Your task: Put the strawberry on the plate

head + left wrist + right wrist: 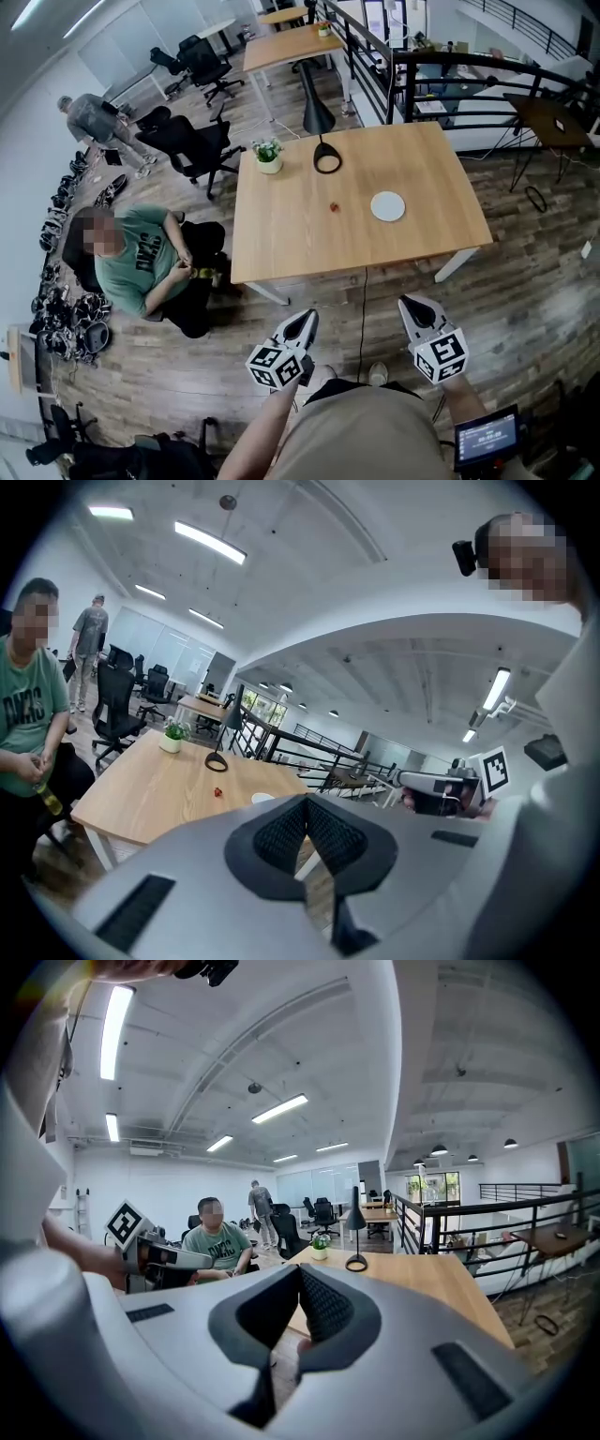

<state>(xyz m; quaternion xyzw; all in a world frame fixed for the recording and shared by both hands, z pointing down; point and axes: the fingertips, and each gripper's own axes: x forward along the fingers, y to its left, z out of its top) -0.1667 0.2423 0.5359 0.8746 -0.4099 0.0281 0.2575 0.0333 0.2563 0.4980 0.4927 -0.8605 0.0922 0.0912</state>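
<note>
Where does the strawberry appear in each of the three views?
Head view: strawberry in the picture's middle, just left of the white plate.
Left gripper view: strawberry left of centre, a red speck on the wood.
Right gripper view: not visible.
Shared landmark: the black lamp base.

I take the square light-wood table [300, 239] as my mark. On its far left corner: small green plant in a white pot [268, 156]; just right of it, a black cone-shaded desk lamp [317, 114]. Left of the table, a person in a green T-shirt [141, 258] sits. Beyond that corner, a black office chair [187, 142].
</note>
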